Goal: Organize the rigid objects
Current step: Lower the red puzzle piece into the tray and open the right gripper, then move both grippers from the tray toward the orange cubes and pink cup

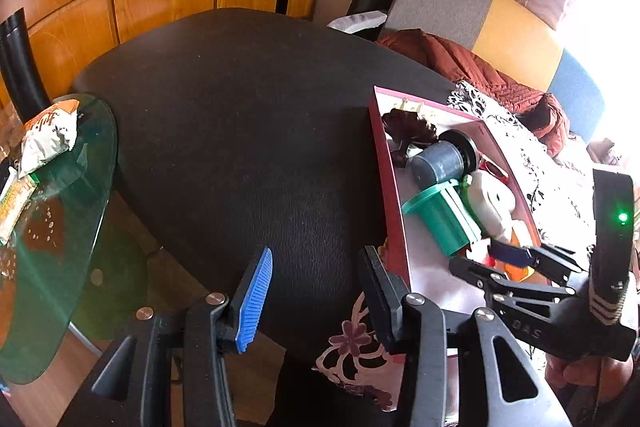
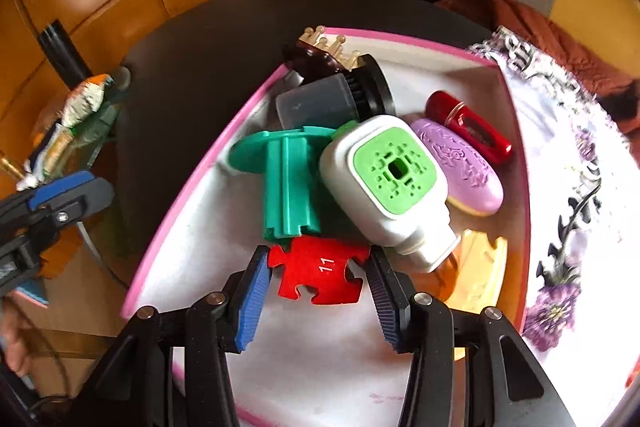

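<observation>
Pinched between both pads of the right gripper (image 2: 317, 267): a red puzzle piece (image 2: 320, 273). Held low over the pink box (image 2: 192, 195), just in front of the green spool (image 2: 288, 183) and white bottle (image 2: 392, 187). Probably for dropping in with the other hard things.

Left gripper (image 1: 316, 279): jaws apart, nothing between. Hanging over the black counter (image 1: 240, 107) beside the box, likely just keeping out of the way.

Writing: a white "11" on the piece, "DAS" on the right gripper's side. Snack bag (image 1: 48, 135) words too blurry to read.
</observation>
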`<state>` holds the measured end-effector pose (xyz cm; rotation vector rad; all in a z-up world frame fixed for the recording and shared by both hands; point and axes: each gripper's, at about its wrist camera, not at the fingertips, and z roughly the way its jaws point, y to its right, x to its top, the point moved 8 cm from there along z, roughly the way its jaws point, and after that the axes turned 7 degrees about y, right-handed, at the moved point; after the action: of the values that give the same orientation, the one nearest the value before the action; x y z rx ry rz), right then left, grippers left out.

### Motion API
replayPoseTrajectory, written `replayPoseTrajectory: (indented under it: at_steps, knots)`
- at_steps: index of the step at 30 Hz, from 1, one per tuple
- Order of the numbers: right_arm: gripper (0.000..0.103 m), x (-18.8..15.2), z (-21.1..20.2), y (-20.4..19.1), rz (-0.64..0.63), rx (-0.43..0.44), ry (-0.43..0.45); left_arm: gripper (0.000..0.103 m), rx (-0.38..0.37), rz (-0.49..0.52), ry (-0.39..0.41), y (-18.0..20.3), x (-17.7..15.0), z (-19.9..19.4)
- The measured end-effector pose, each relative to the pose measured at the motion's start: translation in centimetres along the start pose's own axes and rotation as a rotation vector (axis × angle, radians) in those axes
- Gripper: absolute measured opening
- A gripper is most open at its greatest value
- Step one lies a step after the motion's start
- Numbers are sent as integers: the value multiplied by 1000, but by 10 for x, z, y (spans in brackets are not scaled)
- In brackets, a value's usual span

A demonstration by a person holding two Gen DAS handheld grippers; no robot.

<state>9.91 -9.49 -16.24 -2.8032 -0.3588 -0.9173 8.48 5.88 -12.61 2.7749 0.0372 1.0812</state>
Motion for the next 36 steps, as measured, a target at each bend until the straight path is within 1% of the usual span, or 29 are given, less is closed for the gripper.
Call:
replayPoseTrajectory:
  at_steps: [2, 6, 7, 10, 22, 26, 28, 31, 36]
  knots:
    - [49, 2, 4, 0, -1, -31, 7, 45, 0, 4, -2, 1, 0, 0]
    - [49, -1, 3, 3, 9, -36, 8, 45, 0, 14, 6, 4, 1, -1]
    - [50, -1, 3, 5, 10, -41, 8, 45, 2, 18, 11, 5, 1, -2]
    - [58, -2, 1, 8, 29, -34, 8, 45, 3, 27, 22, 8, 1, -6]
    - [62, -3, -14, 15, 61, -38, 29, 45, 7, 53, 32, 16, 1, -12]
    - [71, -2, -18, 16, 74, -29, 39, 45, 8, 66, 44, 18, 1, -15]
    - [72, -2, -23, 15, 70, -32, 49, 45, 9, 72, 49, 20, 1, -16]
    - [77, -2, -30, 14, 59, -42, 69, 45, 10, 86, 55, 24, 1, -18]
    - [80, -1, -45, 13, 47, -63, 106, 45, 10, 111, 64, 31, 2, -22]
